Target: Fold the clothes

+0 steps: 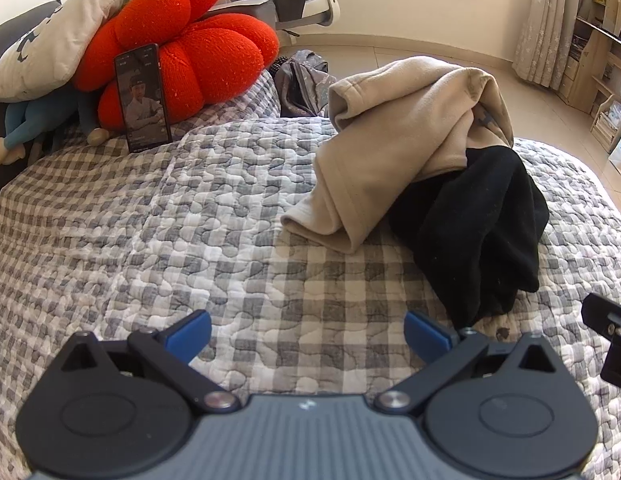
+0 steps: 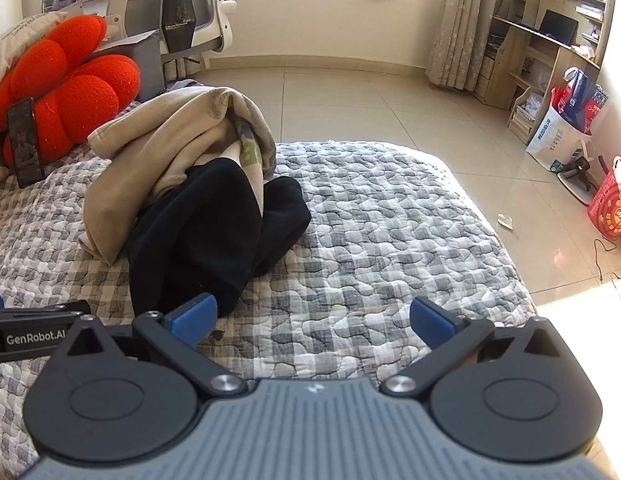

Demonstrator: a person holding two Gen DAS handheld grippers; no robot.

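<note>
On the grey checked quilted bed [image 1: 158,216], a beige fleece garment [image 1: 390,148] lay heaped over a black one [image 1: 478,232]. Both grippers, left [image 1: 307,334] and right [image 2: 313,322], hovered near with jaws wide apart, empty; grabbing both tangled layers together seemed the risk.

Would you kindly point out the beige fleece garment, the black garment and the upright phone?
Beige fleece garment [image 1: 390,140]: left wrist view, middle of its draped front.
Black garment [image 2: 202,232]: right wrist view, central fold.
Upright phone [image 1: 144,100]: left wrist view, screen centre.
</note>
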